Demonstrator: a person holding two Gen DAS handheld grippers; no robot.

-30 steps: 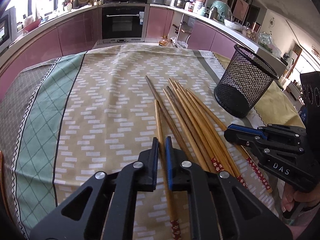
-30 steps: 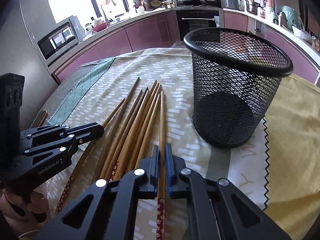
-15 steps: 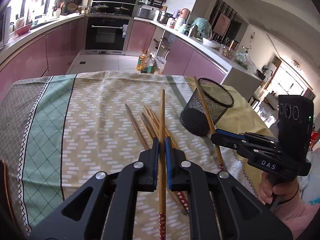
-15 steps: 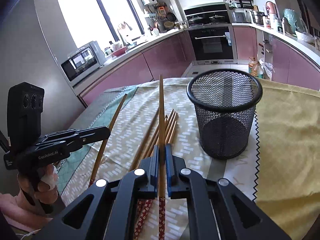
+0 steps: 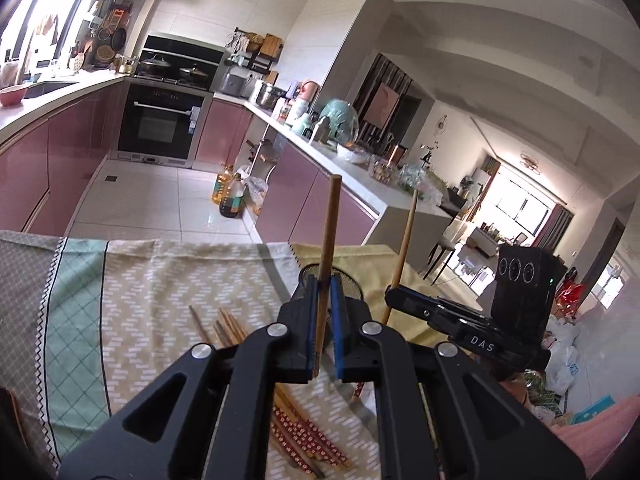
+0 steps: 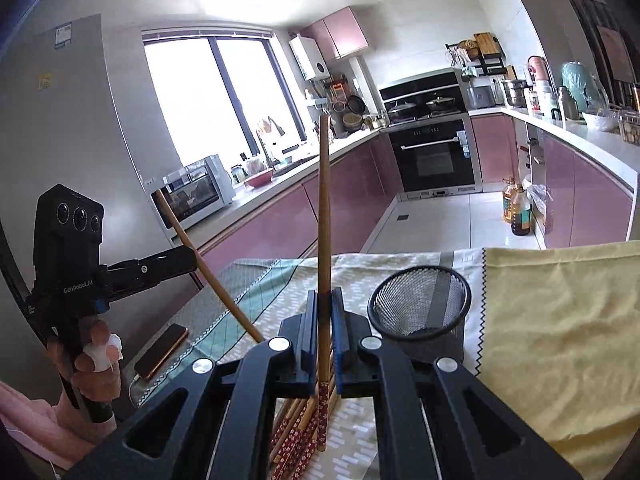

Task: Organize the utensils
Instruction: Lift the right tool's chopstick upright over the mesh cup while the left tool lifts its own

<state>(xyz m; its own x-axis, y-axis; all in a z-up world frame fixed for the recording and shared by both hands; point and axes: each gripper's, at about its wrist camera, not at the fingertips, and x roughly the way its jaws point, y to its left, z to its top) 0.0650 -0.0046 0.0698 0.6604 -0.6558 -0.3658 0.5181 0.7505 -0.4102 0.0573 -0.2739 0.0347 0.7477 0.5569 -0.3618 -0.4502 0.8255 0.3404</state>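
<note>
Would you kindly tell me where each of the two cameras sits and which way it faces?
Left wrist: on the left gripper, looking along its fingers over the table toward the oven; it is shut on a chopstick. The right gripper shows to the right.
Right wrist: on the right gripper, facing the window and counter, shut on a chopstick; the left gripper and a hand show at left.
Shared: the mesh cup, loose chopsticks, the oven.

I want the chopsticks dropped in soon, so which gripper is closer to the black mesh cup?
Right. The right gripper sits just beside the mesh cup; the left gripper hangs farther off, beyond it.
</note>
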